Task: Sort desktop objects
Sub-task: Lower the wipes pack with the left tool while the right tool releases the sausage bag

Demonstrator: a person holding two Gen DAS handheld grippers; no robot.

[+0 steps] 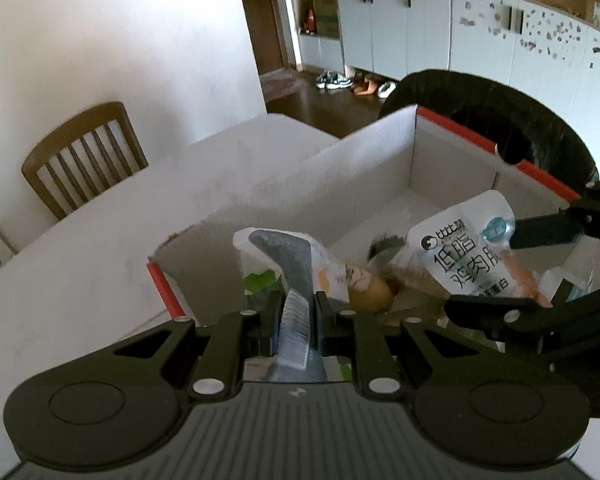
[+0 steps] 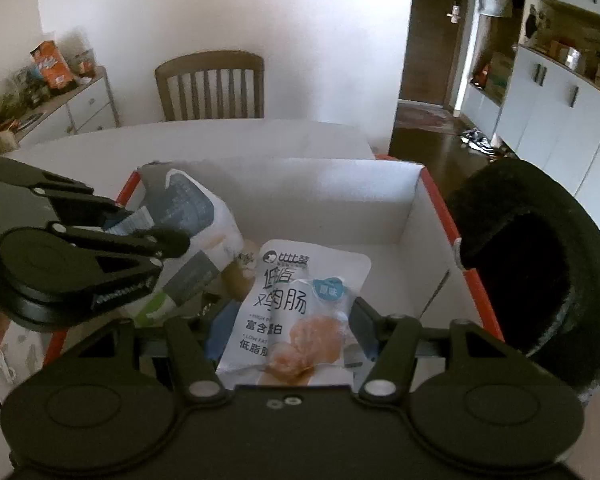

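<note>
A white cardboard box [image 1: 372, 168] with red rims stands on the white table; it also shows in the right wrist view [image 2: 332, 200]. My left gripper [image 1: 296, 312] is shut on a grey and white packet [image 1: 296, 276] and holds it over the box's near left corner; the same packet [image 2: 196, 208] and left gripper [image 2: 140, 224] show in the right wrist view. My right gripper [image 2: 284, 320] is shut on a white chicken sausage pouch [image 2: 296, 304] above the box; this pouch [image 1: 464, 256] also shows in the left wrist view. Several other items lie in the box bottom.
A black round cushion-like object [image 2: 540, 264] leans at the box's right side. A wooden chair [image 2: 212, 84] stands beyond the table [image 1: 100, 248]. A sideboard with snacks [image 2: 52, 80] is at far left. Cabinets [image 1: 460, 28] line the back wall.
</note>
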